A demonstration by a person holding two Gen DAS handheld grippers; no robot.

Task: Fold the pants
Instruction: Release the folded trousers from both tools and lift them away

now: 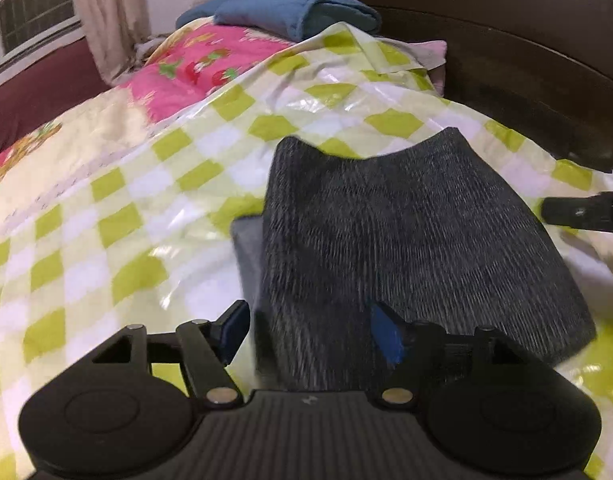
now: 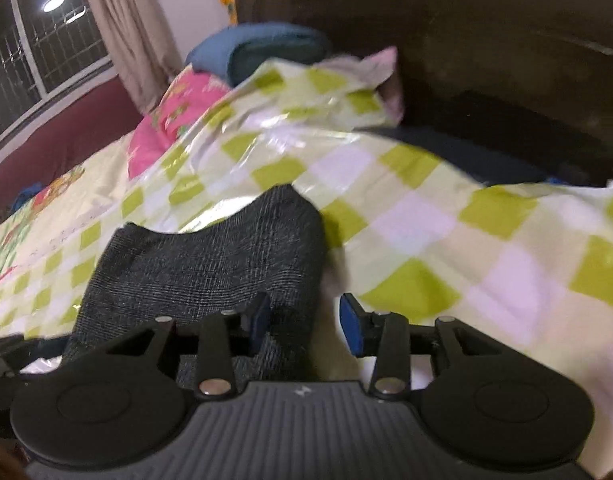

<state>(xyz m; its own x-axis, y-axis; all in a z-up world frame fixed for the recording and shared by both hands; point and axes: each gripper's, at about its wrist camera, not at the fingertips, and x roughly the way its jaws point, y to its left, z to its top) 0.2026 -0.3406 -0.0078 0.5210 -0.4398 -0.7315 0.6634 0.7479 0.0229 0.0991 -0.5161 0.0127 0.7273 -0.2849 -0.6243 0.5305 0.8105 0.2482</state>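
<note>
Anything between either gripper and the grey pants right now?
Nothing visible. The folded pants lie directly ahead of the left gripper, fabric between its open pads. The right gripper straddles the pants' right edge, also open. Only the checkered sheet surrounds them.

Warm, dim room light is reaching my cameras. Glare is streaking the checked plastic sheet (image 1: 306, 92), and fisheye edges are bending and blurring.

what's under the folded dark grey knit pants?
The folded dark grey knit pants lie on a glossy green-and-white checked sheet. A lower grey layer shows beside them; anything beneath is covered.
</note>
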